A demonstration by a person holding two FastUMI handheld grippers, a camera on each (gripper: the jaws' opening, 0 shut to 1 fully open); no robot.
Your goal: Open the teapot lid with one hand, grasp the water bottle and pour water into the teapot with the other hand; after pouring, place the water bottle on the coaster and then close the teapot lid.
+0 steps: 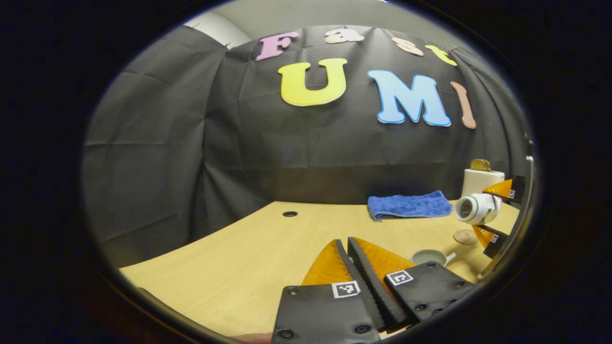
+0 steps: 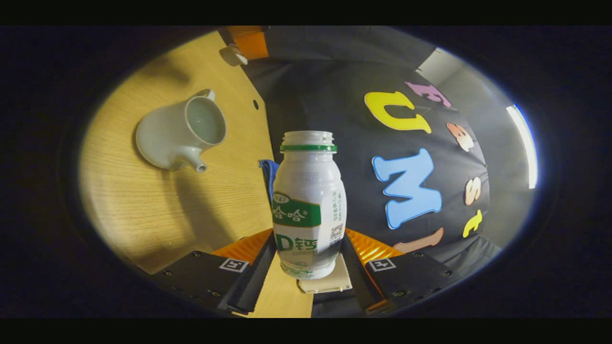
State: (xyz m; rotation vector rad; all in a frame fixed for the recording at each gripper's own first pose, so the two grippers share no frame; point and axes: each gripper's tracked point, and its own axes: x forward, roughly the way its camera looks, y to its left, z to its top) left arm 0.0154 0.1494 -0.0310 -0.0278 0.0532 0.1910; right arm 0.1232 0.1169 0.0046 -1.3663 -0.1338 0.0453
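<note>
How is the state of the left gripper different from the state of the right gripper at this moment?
The left gripper has its fingers closed together with nothing visible between them; the right gripper is closed on the water bottle. The left gripper points level over the table; the right gripper is rolled sideways, tipping the bottle toward the teapot.

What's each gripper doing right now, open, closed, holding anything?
Left gripper: closed, nothing between its fingers.
Right gripper: closed on the water bottle.

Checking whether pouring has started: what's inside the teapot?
The teapot is open; its pale inner wall shows, with no clear water. The bottom is hidden by the rim. The bottle is held tilted sideways.
</note>
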